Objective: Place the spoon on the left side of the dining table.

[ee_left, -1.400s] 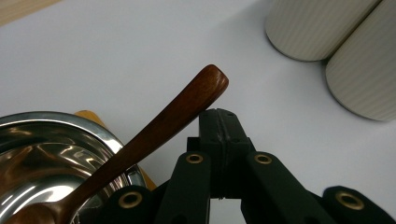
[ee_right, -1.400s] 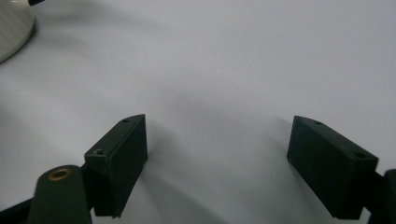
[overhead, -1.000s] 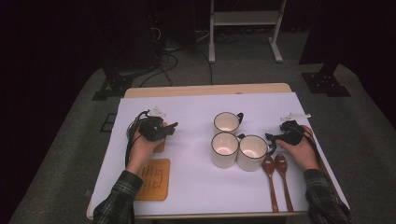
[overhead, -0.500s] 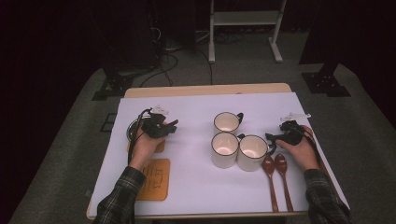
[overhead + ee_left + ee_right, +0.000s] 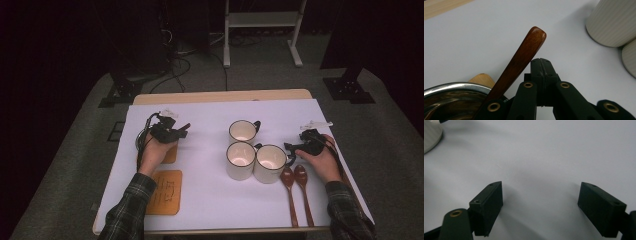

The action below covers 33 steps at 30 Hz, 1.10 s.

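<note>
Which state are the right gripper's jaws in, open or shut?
Open. In the right gripper view, the right gripper shows its two black pads far apart, with bare white table between them and nothing held.

Dark brown wooden spoon handle [image 5: 520, 60] leaning tilted out of steel bowl [image 5: 451, 88], rounded end up

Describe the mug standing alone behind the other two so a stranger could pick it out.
On the white table cover, three white mugs cluster at the centre. Take the far mug, behind the two front mugs; its dark handle points right and away from the person.
</note>
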### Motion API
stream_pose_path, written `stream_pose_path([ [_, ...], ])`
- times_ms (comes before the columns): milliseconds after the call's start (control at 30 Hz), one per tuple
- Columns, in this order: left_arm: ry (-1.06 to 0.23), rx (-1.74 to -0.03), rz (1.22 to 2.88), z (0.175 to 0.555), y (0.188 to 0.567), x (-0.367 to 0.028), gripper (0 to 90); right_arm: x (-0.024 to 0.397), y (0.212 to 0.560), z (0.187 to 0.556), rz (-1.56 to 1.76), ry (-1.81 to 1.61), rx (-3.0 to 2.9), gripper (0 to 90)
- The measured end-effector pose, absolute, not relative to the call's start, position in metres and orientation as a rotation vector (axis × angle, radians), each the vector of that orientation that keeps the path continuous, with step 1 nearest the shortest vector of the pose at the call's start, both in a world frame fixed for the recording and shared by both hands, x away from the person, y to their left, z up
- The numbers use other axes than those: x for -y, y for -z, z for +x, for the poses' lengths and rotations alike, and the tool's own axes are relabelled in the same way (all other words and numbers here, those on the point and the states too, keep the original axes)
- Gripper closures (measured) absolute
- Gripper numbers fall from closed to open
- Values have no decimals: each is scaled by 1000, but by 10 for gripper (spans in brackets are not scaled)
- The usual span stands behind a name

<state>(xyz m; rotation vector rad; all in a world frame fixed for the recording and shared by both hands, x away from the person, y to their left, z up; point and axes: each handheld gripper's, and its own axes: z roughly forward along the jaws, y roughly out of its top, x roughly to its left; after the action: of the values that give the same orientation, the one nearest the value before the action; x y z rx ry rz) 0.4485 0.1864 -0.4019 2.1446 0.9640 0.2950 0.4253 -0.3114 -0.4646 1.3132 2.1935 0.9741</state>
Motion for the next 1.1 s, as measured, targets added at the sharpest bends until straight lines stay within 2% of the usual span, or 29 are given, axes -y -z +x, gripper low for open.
stream_pose_path([
  [1100,-312,-1024,2123,481,397,-189,900,311,465,425,1314,-975,-2193,186],
])
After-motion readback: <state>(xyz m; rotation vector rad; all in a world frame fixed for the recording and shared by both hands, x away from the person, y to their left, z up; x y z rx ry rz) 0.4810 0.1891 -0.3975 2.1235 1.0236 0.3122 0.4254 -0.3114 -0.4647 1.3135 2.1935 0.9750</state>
